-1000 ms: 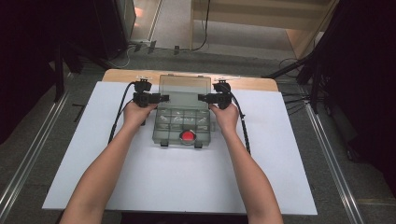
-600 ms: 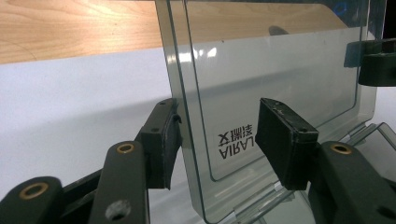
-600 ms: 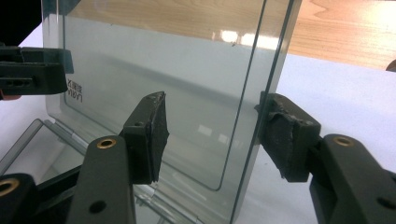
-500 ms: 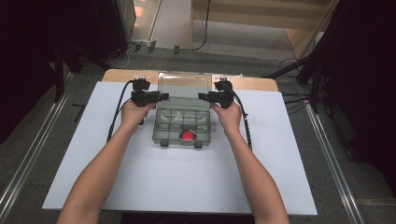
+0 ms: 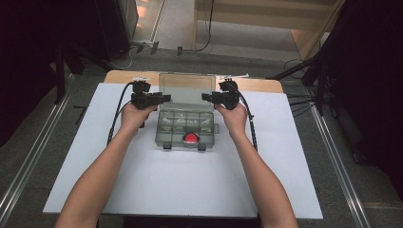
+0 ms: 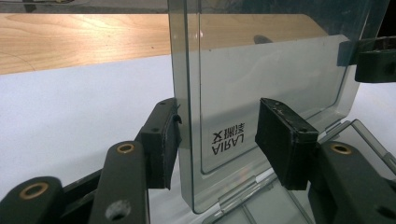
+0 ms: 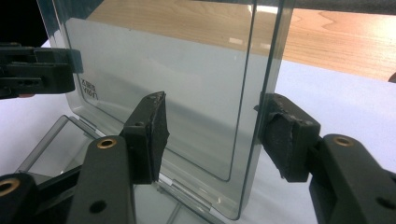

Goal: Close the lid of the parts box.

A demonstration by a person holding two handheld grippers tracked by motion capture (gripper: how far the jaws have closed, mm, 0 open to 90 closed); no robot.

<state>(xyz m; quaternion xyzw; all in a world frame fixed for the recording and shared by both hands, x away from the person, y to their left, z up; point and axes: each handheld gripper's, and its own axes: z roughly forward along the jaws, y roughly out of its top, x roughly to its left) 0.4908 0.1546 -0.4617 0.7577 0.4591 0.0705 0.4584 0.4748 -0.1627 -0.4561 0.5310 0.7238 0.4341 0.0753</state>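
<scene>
A clear grey compartment box (image 5: pixel 167 134) lies on the white board with its lid (image 5: pixel 186 88) standing upright at the back. A round red item (image 5: pixel 191 138) sits in a front compartment. My left gripper (image 5: pixel 164 98) straddles the lid's left edge and my right gripper (image 5: pixel 205 97) its right edge. In the left gripper view the lid (image 6: pixel 261 70) stands between the open jaws of my left gripper (image 6: pixel 219 140), close to one pad (image 6: pixel 161 140) and clear of the other. In the right gripper view my right gripper (image 7: pixel 215 135) is likewise open around the lid (image 7: pixel 187 70).
The white board (image 5: pixel 142 180) covers a wooden table (image 5: pixel 256 84) whose far strip shows behind the box. Cables trail from both grippers along the forearms. Dark stands and floor rails flank the table.
</scene>
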